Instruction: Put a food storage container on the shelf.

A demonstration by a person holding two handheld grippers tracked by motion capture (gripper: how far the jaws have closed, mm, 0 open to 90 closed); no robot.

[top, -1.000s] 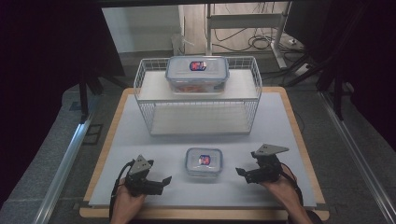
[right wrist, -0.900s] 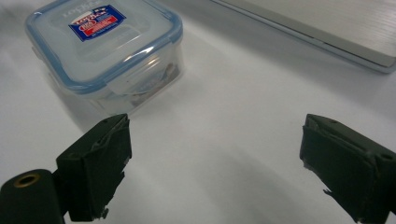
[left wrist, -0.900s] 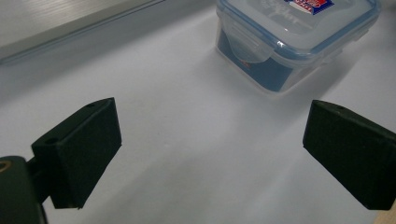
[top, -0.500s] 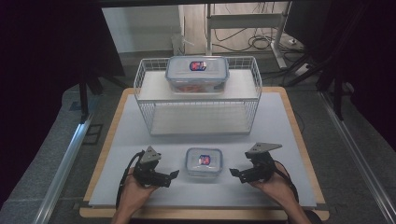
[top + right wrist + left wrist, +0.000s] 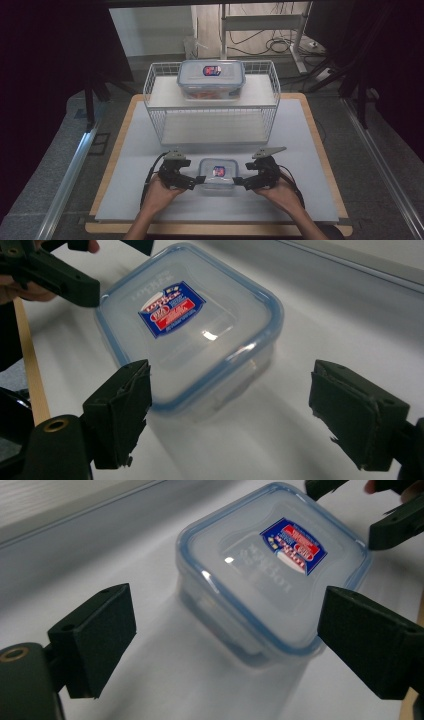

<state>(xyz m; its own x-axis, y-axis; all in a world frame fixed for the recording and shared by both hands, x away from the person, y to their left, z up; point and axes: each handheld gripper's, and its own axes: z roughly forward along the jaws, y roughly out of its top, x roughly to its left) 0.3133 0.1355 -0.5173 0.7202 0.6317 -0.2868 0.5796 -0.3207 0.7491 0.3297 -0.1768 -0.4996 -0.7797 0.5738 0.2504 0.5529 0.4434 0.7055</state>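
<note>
The small lidded container (image 5: pixel 217 174) is flanked on the white mat (image 5: pixel 310 150), with the left gripper (image 5: pixel 192 182) just beside one side and the right gripper (image 5: pixel 241 181) just beside the opposite side; both sets of jaws are held apart, the right ones having just been closing a little, and nothing is pressed by either. The approach step is judged to be in hand. Next, each gripper is probably to be eased inward until a lid edge sits between its pads, then closed.

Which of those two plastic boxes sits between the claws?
The small square box on the table mat, flanked by both claws; the bigger box sits atop the wire rack.
</note>
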